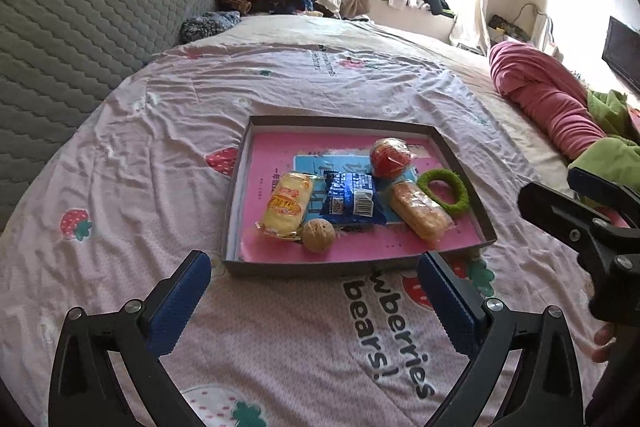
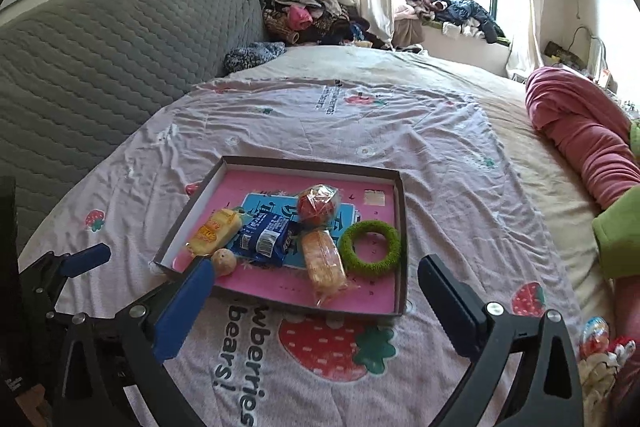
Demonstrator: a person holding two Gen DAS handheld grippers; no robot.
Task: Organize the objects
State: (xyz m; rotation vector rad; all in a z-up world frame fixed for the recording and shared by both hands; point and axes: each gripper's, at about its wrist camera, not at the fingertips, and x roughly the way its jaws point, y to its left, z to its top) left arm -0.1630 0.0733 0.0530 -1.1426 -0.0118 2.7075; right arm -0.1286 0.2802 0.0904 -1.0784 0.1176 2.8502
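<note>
A shallow dark-walled tray [image 1: 236, 187] with a pink floor lies flat on the strawberry-print bedspread [image 1: 160, 155], and the task's things are gathered inside it: a yellow snack pack [image 1: 286, 205] at the left, a small tan ball [image 1: 318, 235] just in front of it, a blue packet [image 1: 352, 199] in the middle, a wrapped bread loaf [image 1: 420, 213] to its right, a red wrapped round item [image 1: 390, 157] behind, and a green ring [image 1: 442, 191] near the right wall. Grouped in one container, they read as sorted, and the low walls keep the ball from rolling off. The left tool [image 1: 314, 301] and the right tool [image 2: 316, 307] both hang above the bedspread short of the tray, jaws spread wide with nothing between them. A few small items [image 2: 600, 343] lie at the bed's right edge, perhaps not yet collected.
</note>
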